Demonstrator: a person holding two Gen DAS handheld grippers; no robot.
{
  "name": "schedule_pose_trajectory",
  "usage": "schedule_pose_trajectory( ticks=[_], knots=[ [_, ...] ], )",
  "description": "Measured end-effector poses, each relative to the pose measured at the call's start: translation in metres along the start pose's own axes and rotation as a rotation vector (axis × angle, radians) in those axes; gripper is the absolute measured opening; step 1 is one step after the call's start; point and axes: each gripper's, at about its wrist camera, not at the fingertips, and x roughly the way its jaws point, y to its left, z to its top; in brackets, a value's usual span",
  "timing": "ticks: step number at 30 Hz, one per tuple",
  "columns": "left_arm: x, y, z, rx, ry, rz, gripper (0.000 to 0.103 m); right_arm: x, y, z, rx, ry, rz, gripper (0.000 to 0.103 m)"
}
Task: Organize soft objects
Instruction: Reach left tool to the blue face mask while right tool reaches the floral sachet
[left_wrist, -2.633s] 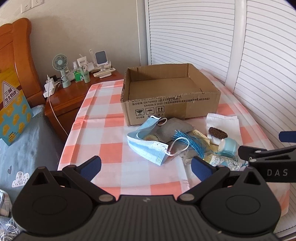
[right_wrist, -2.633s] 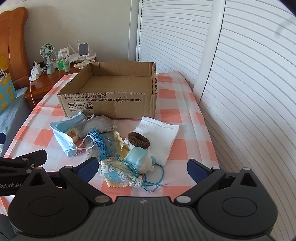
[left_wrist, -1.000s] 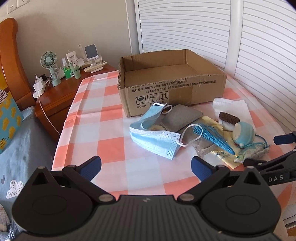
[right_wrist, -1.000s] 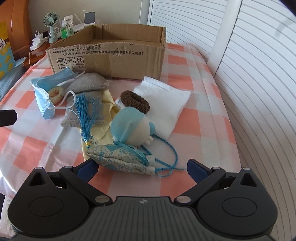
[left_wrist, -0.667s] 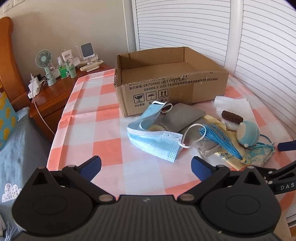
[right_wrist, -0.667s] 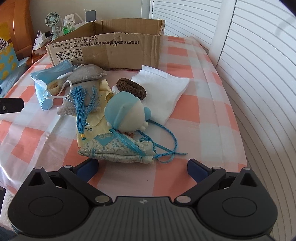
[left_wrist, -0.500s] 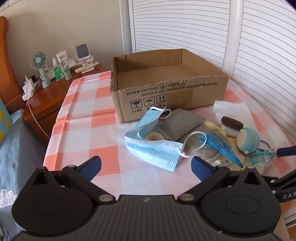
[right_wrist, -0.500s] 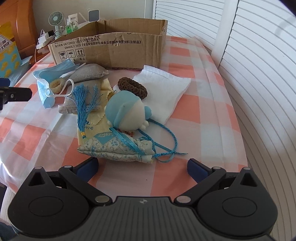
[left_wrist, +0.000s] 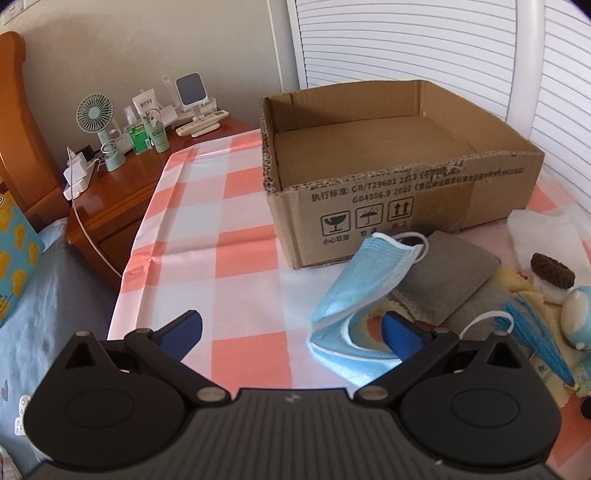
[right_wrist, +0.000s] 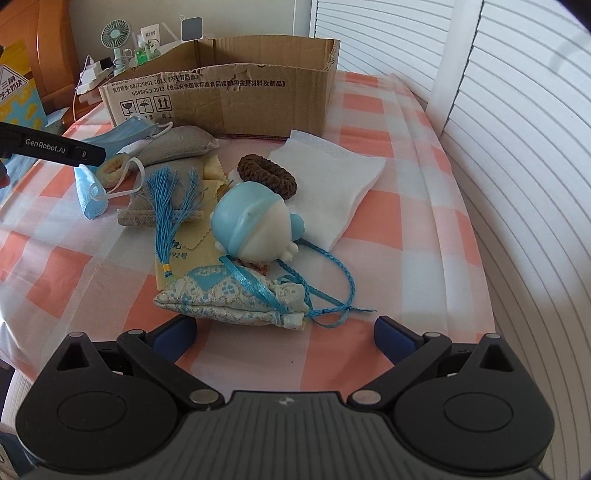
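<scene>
An open cardboard box (left_wrist: 402, 206) (right_wrist: 236, 99) stands on the checked table. In front of it lies a pile of soft things: a blue face mask (left_wrist: 362, 288) (right_wrist: 92, 192), grey pouches (left_wrist: 447, 277) (right_wrist: 177, 147), a blue tassel (right_wrist: 171, 206), a brown hair tie (right_wrist: 266, 173), a white cloth (right_wrist: 332, 184), a blue-white plush (right_wrist: 255, 225) and a patterned sachet (right_wrist: 236, 299). My left gripper (left_wrist: 291, 332) is open, its right finger beside the mask. My right gripper (right_wrist: 286, 332) is open and empty, just before the sachet.
A wooden nightstand (left_wrist: 110, 188) at the far left holds a small fan (left_wrist: 94, 114), bottles and a charger. White louvred doors (left_wrist: 424, 40) stand behind and to the right. The bed's blue sheet (left_wrist: 40, 317) lies left of the table.
My left gripper has moved forward and down to the mask. My right gripper has closed in low on the sachet and plush. Nothing has been grasped.
</scene>
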Motion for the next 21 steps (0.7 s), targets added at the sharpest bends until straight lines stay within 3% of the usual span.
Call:
schedule_pose_trajectory(
  ticks=[5, 10, 21],
  knots=[
    [0.001, 0.015, -0.011, -0.002, 0.022, 0.030, 0.102, 0.001, 0.000, 0.001, -0.003, -0.004, 0.000, 0.103],
    [0.008, 0.022, -0.018, -0.055, 0.050, -0.017, 0.102, 0.001, 0.001, 0.000, -0.002, -0.008, -0.003, 0.103],
    [-0.025, 0.022, -0.034, -0.021, -0.029, -0.085, 0.102, 0.000, 0.002, 0.000, 0.000, -0.011, -0.008, 0.103]
  ],
)
